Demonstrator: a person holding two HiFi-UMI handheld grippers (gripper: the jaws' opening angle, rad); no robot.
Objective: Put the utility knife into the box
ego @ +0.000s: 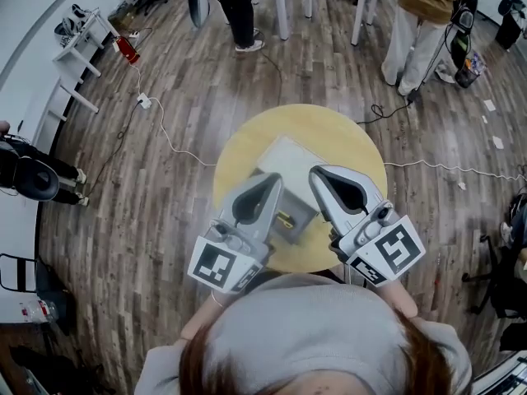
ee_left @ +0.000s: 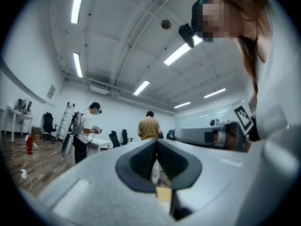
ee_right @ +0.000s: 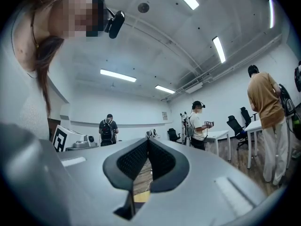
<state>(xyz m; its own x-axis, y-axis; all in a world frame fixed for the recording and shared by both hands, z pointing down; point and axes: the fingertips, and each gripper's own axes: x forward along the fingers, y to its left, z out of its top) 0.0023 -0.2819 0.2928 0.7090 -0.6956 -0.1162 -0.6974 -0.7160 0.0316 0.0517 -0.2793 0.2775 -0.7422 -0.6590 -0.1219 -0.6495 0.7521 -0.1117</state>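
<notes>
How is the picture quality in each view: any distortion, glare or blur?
Head view: fisheye bend, the floor planks curve near the edges; light is even. Left gripper view: dark rounded corners, the ceiling light strips glare white, the left gripper up close looks soft. Right gripper view: the same dark corners and glare; the distant people look fairly sharp.

No legible text, wall poster (ee_right: 164, 116) too small to read

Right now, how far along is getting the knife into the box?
Done, it seems: a small yellow thing, likely the knife, lies inside the box on the round table. In hand: nothing; the left gripper and right gripper are both shut and empty. Left: at most closing the box.
</notes>
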